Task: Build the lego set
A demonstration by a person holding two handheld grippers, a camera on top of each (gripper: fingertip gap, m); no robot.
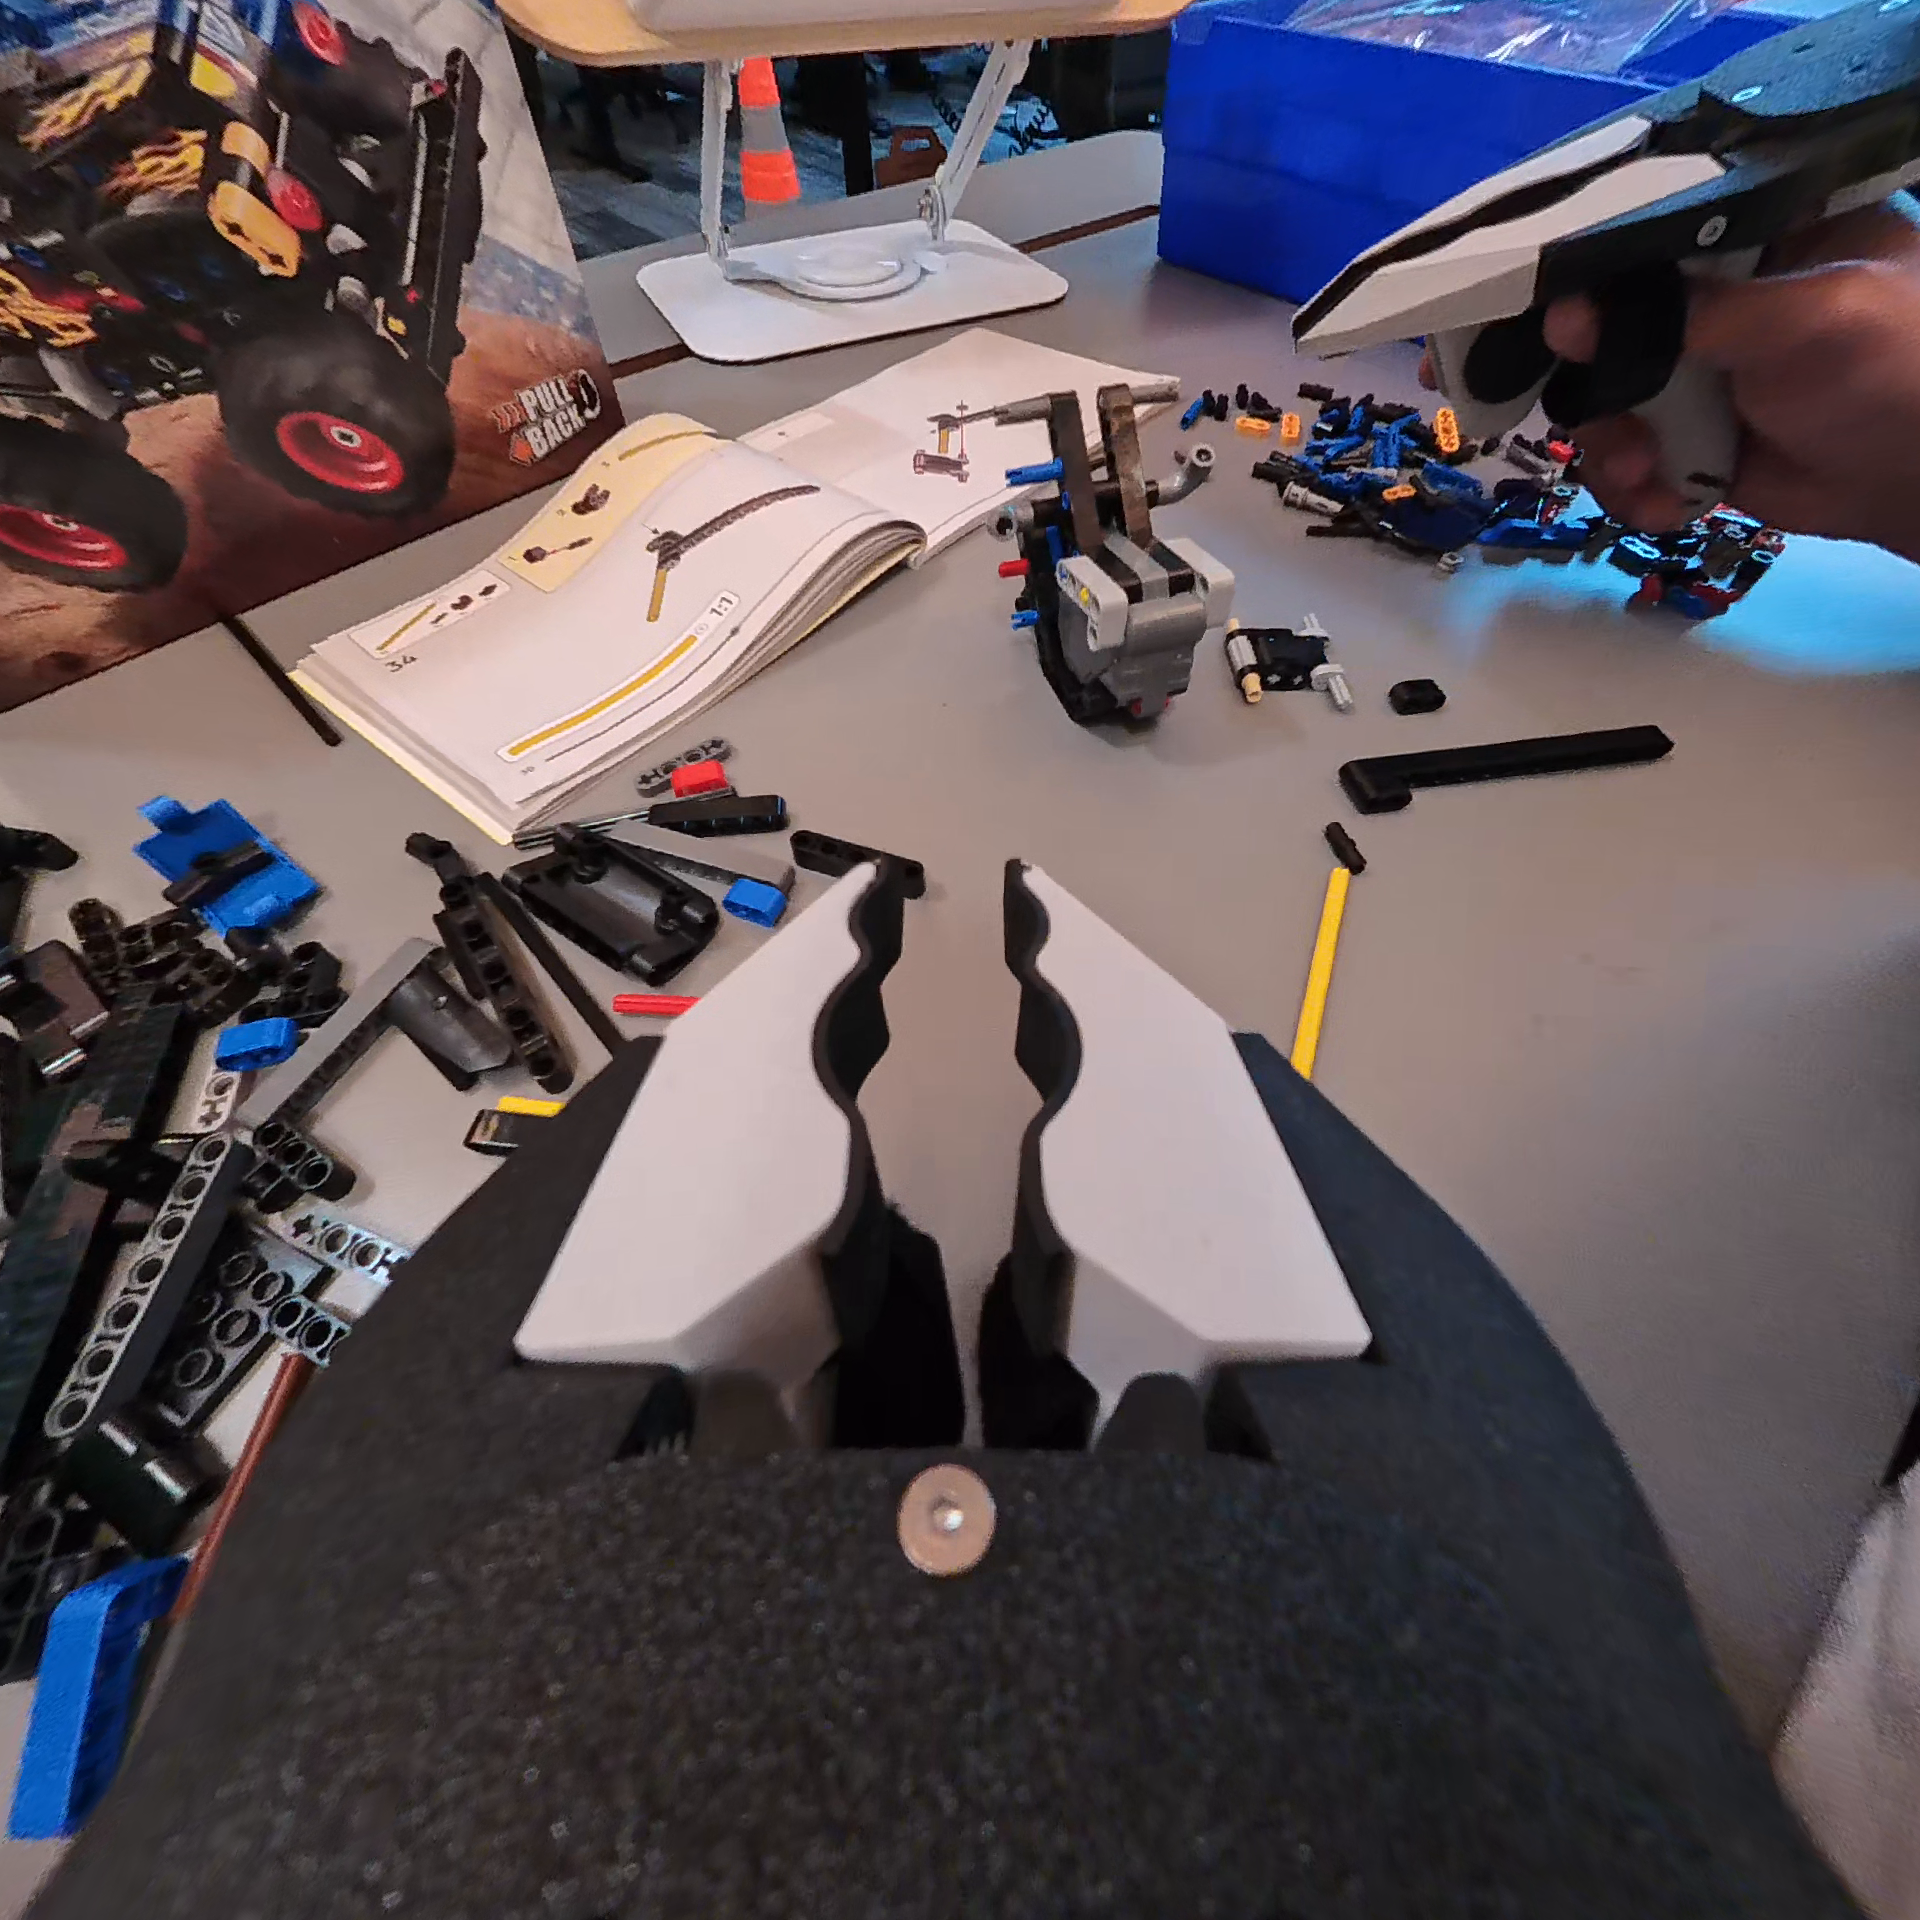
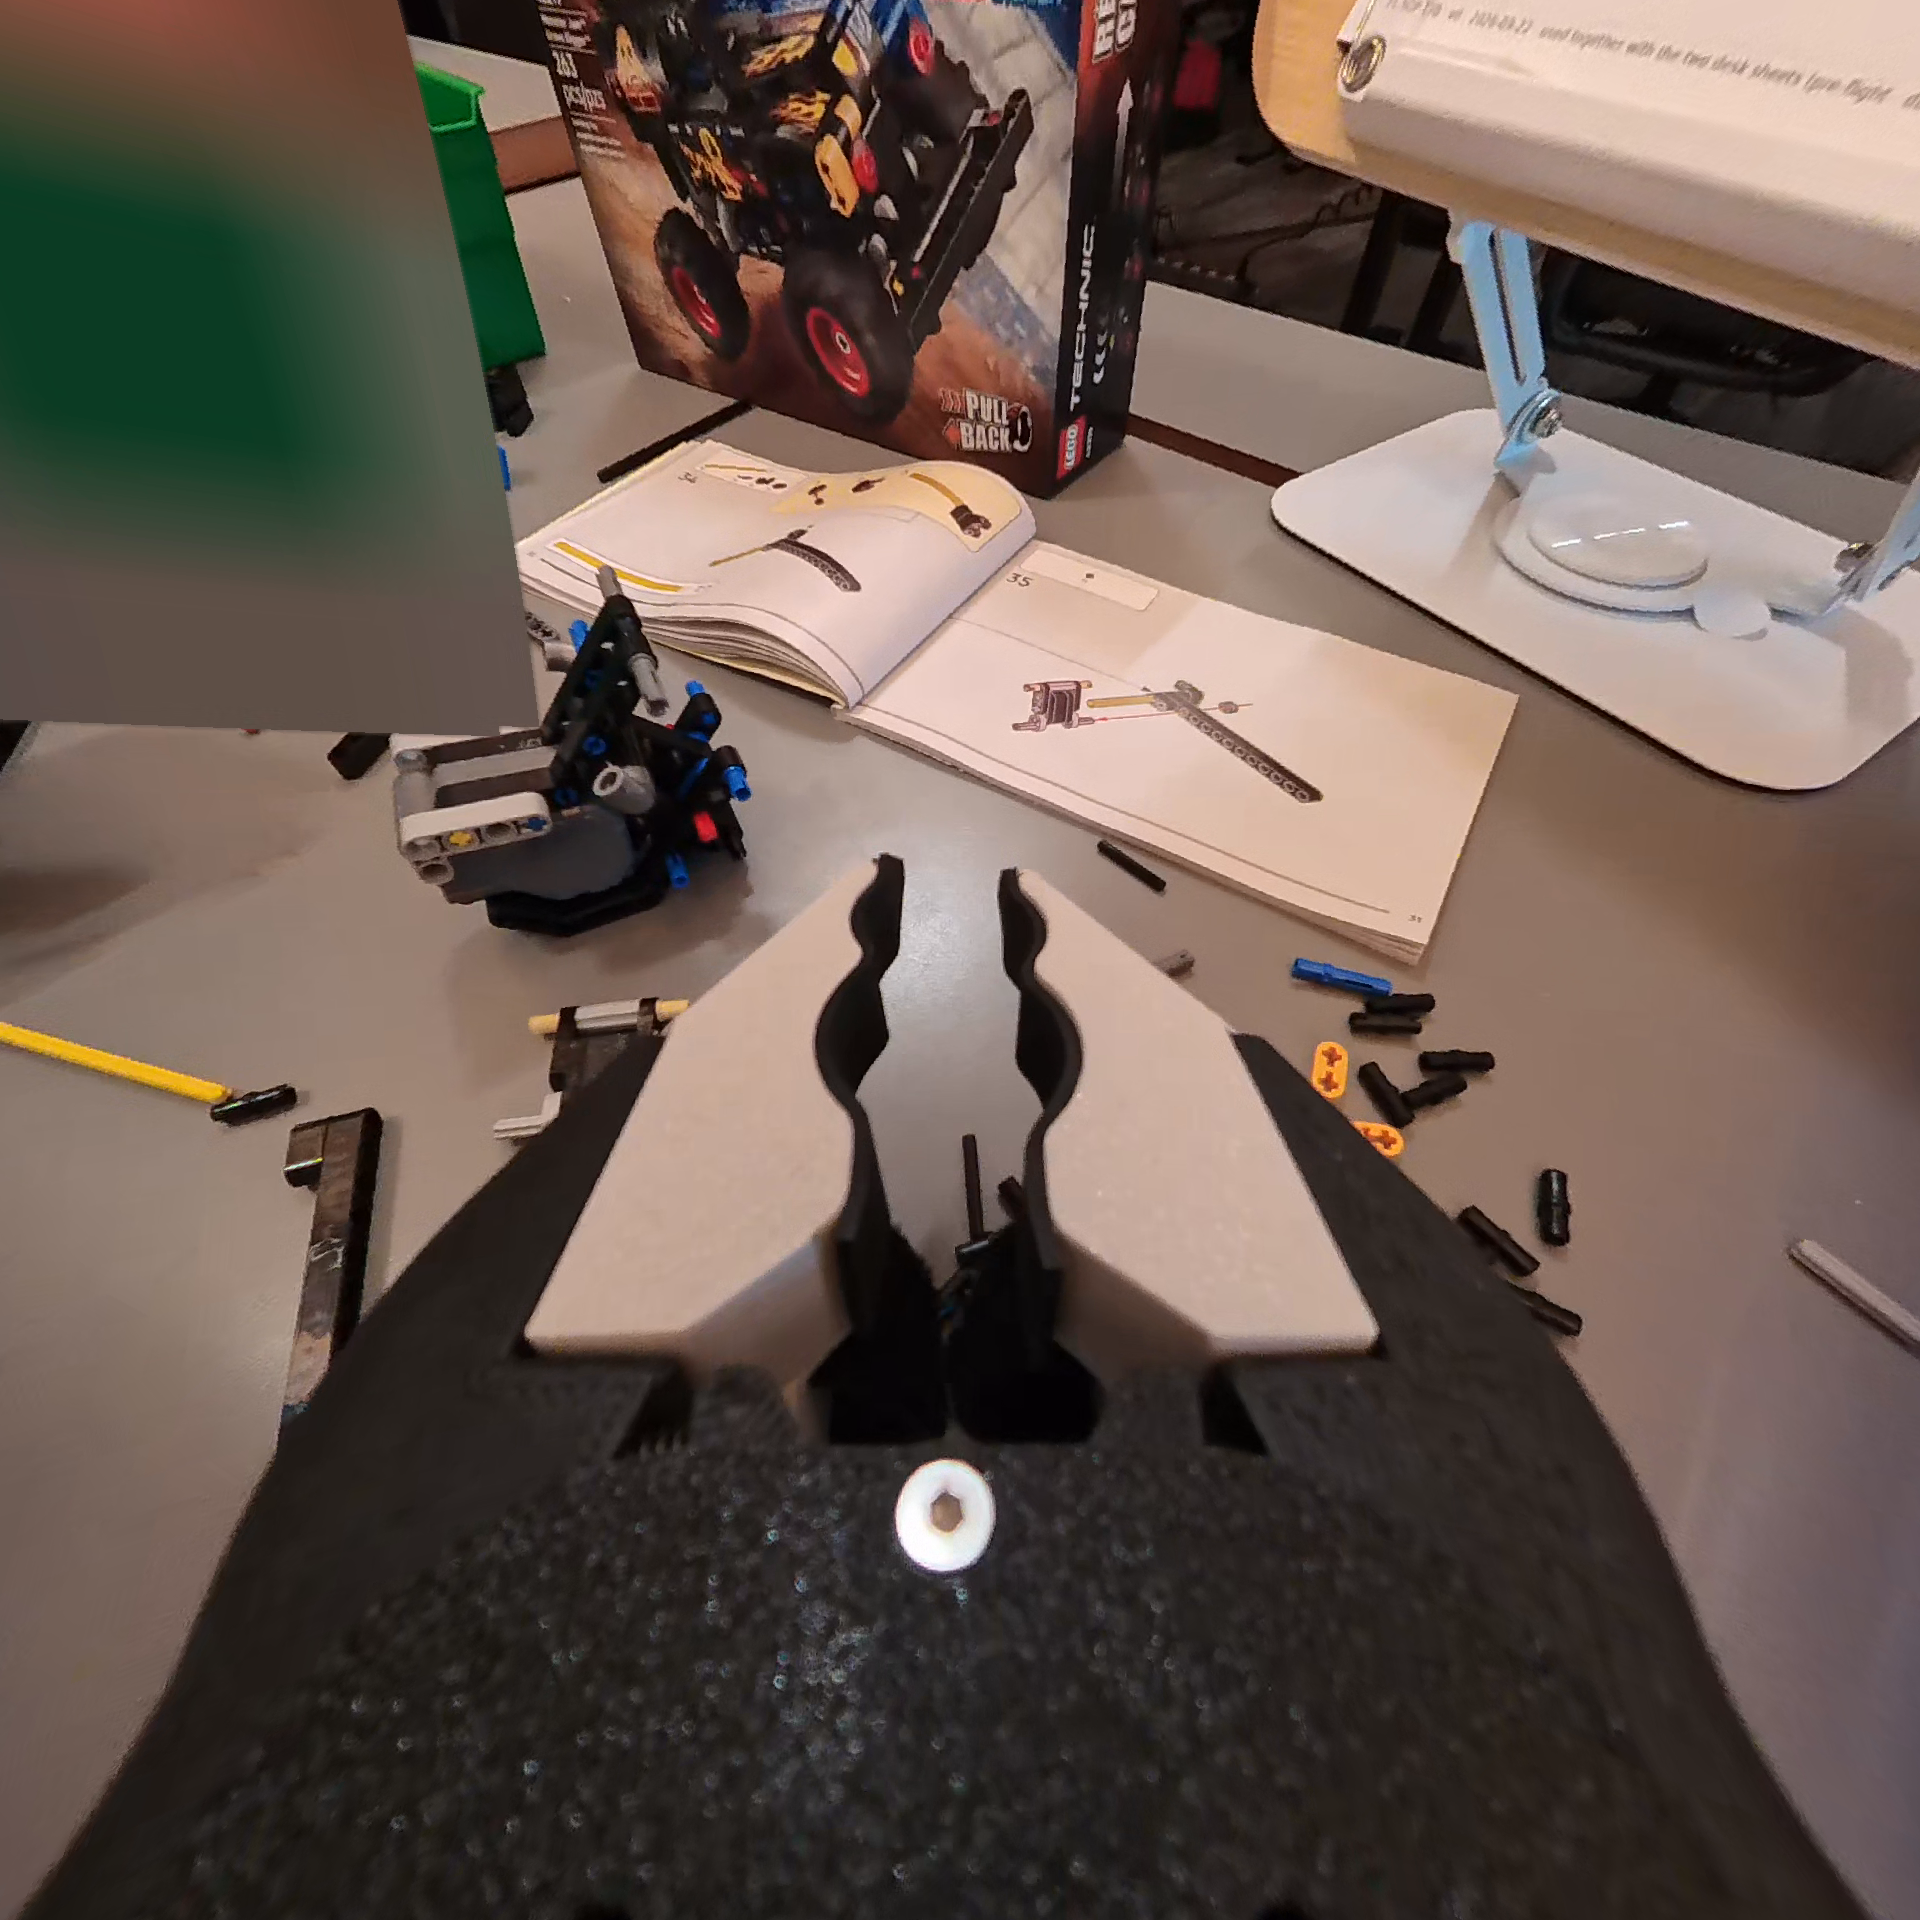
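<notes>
Surface: a plain grey table (image 1: 1091, 831), matte, strewn with parts on both sides.
Far left: the set's box (image 1: 239, 312) stands upright at the table's back edge, monster truck pictured on its front.
Left pile: black beams and blue panels (image 1: 223, 862) lie loose beside the left gripper.
Left gripper (image 1: 951, 883): hovers over bare table, jaws apart, nothing between them.
Instruction booklet (image 1: 644, 613): lies open and flat, in front of the box.
Partly built model (image 1: 1117, 582): stands on the table just right of the booklet, grey motor block with black beams rising from it; a small black sub-assembly (image 1: 1283, 660) sits just beside it.
Yellow axle (image 1: 1320, 971): lies right of the left gripper's fingers, a black pin at its far end.
Long black beam (image 1: 1507, 764): flat on the table, near the model.
Right pile: blue, black and orange pins (image 1: 1382, 457) scattered near the right hand.
Right gripper (image 2: 951, 873): held above the pins, jaws slightly apart, empty.
Room: white stand (image 1: 852, 270) and blue bin (image 1: 1351, 156) behind; an orange cone (image 1: 767, 135) on the floor beyond.
</notes>
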